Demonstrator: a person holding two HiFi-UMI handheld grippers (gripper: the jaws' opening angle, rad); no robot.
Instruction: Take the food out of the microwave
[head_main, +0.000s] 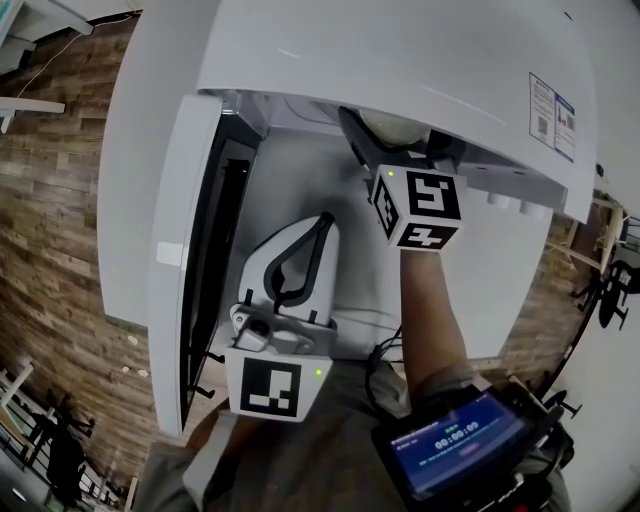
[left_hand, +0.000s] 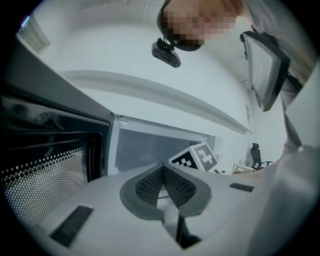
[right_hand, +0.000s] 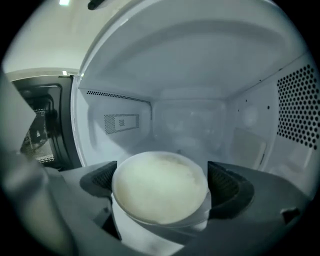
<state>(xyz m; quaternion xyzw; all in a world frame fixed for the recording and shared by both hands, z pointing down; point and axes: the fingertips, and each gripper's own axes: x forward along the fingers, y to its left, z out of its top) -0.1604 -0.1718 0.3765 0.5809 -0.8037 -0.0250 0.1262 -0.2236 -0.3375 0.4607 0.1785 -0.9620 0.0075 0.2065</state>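
Observation:
A white bowl (right_hand: 159, 192) of pale food sits in the white microwave's (head_main: 400, 50) cavity, and its rim (head_main: 395, 125) shows under the top edge in the head view. My right gripper (right_hand: 160, 184) reaches inside, jaws spread wide, one pad (right_hand: 225, 187) by each side of the rim; I see no squeeze on it. Only its marker cube (head_main: 418, 208) and arm stay outside. The left gripper (head_main: 326, 220) hangs shut and empty in front of the opening, its pads (left_hand: 150, 185) meeting at the tip.
The microwave door (head_main: 190, 260) stands swung open at the left, its meshed window (left_hand: 45, 170) close beside the left gripper. A white counter (head_main: 300, 170) carries the oven. A screen device (head_main: 455, 445) hangs at the person's body, and wood flooring (head_main: 50, 200) lies to the left.

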